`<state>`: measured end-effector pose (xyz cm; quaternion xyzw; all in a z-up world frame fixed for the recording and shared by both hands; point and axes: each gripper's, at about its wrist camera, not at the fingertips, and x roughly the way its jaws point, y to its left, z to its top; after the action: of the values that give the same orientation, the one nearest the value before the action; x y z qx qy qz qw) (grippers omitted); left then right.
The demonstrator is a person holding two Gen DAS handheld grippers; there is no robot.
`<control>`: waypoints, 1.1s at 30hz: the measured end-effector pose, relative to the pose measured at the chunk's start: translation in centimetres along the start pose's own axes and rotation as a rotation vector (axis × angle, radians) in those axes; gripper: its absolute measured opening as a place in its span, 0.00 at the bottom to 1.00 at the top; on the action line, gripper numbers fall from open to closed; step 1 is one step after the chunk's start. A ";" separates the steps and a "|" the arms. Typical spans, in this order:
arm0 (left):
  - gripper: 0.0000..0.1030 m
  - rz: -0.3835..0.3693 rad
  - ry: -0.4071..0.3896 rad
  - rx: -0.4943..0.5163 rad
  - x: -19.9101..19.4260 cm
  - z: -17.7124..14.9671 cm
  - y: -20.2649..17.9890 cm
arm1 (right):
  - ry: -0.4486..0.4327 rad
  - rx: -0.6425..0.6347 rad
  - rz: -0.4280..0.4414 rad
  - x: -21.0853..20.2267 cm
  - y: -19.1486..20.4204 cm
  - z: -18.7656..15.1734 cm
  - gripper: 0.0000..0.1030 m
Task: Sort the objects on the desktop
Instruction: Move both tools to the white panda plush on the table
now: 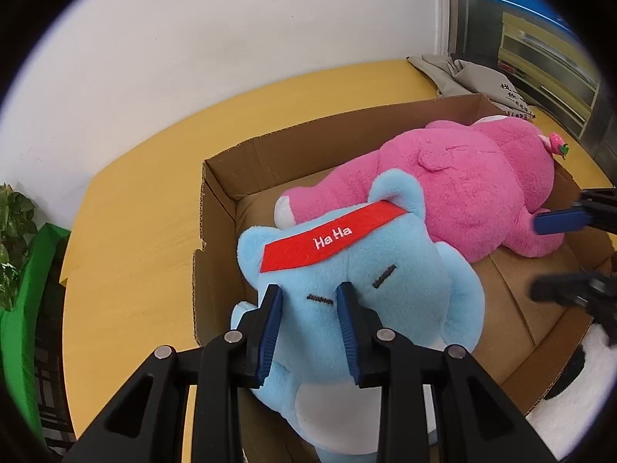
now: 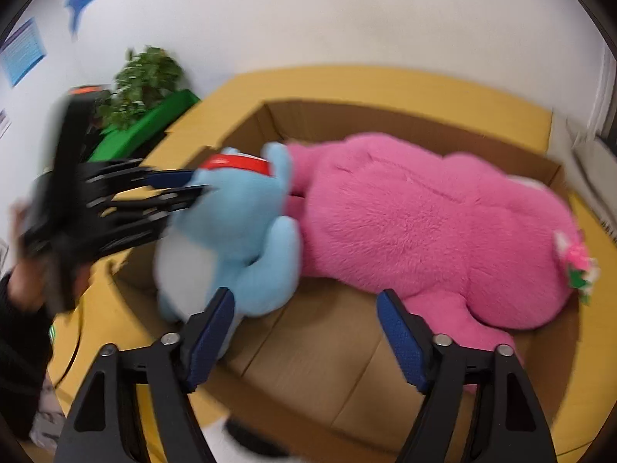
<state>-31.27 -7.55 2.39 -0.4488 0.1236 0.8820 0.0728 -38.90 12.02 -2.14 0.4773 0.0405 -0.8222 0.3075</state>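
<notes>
A light blue plush toy (image 1: 347,262) with a red "HaHa" headband is in the left part of an open cardboard box (image 1: 216,200). My left gripper (image 1: 309,303) is shut on its face, the pads pressing into the fur. A large pink plush toy (image 1: 470,189) lies on its side across the box floor, touching the blue one. In the right wrist view, my right gripper (image 2: 304,297) stands open above the box floor with nothing between its fingers. It is between the blue plush toy (image 2: 239,216) and the pink plush toy (image 2: 432,223). The left gripper (image 2: 185,189) shows blurred at the left.
The box sits on a yellow table (image 1: 131,223) against a white wall. A plant (image 2: 142,77) in a green holder (image 1: 23,308) stands off the table's left end. Grey cloth bags (image 1: 482,77) lie behind the box. A white and black plush (image 1: 574,405) is at the box's near right corner.
</notes>
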 end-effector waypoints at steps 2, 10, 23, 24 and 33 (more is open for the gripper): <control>0.28 -0.009 -0.013 -0.011 -0.5 0.1 0.3 | 0.007 0.034 -0.006 1.7 -1.0 0.4 0.70; 0.43 -0.148 -0.031 -0.109 -3.4 -1.4 2.3 | -0.060 0.193 0.051 2.1 -5.2 0.6 0.70; 0.76 -0.432 -0.103 -0.241 -11.2 -9.5 -2.7 | -0.199 0.054 0.010 -13.2 -1.0 -7.8 0.92; 0.76 -0.467 -0.095 -0.250 -11.2 -10.2 -3.5 | -0.193 0.048 0.024 -14.0 -0.8 -9.1 0.93; 0.76 -0.638 0.021 -0.303 -5.0 -12.9 -9.3 | -0.031 0.000 0.015 -11.4 1.9 -19.8 0.88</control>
<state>-16.17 -2.41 -2.28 -0.4797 -0.1545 0.8184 0.2762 -18.75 22.93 -3.20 0.4649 0.0321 -0.8272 0.3140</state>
